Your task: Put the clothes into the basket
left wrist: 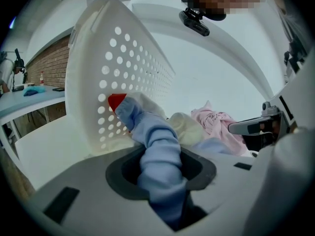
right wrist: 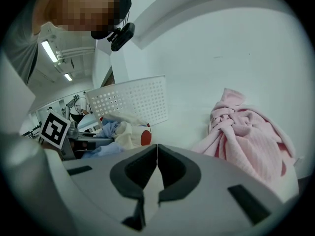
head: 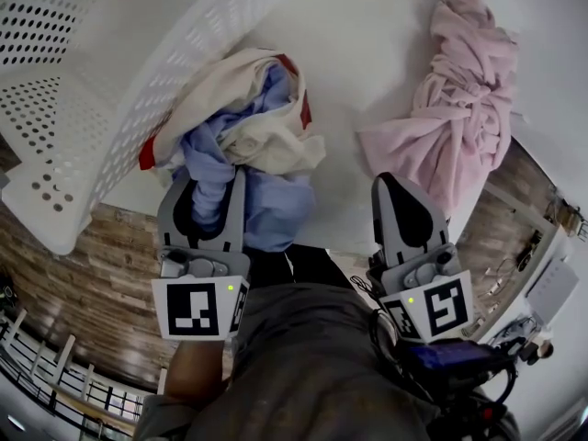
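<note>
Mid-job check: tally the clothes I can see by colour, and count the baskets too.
pink garment: 1
light blue garment: 1
cream garment with red patches: 1
white basket: 1
Total: 4 things, 3 of them clothes, as far as the bunched pile shows.

The white perforated plastic basket (head: 83, 90) runs off the head view's top and left edges, so its full shape cannot be told. The light blue cloth garment (head: 276, 205) lies partly buried under a cream garment with red patches (head: 234, 85), and its near end disappears between the jaws of the left gripper (head: 209, 180). The crumpled pink knit garment (head: 459, 99) has its lower edge hidden behind the right gripper (head: 393, 184). In the left gripper view, the items on a far table (left wrist: 29, 102) are too small to identify.
</note>
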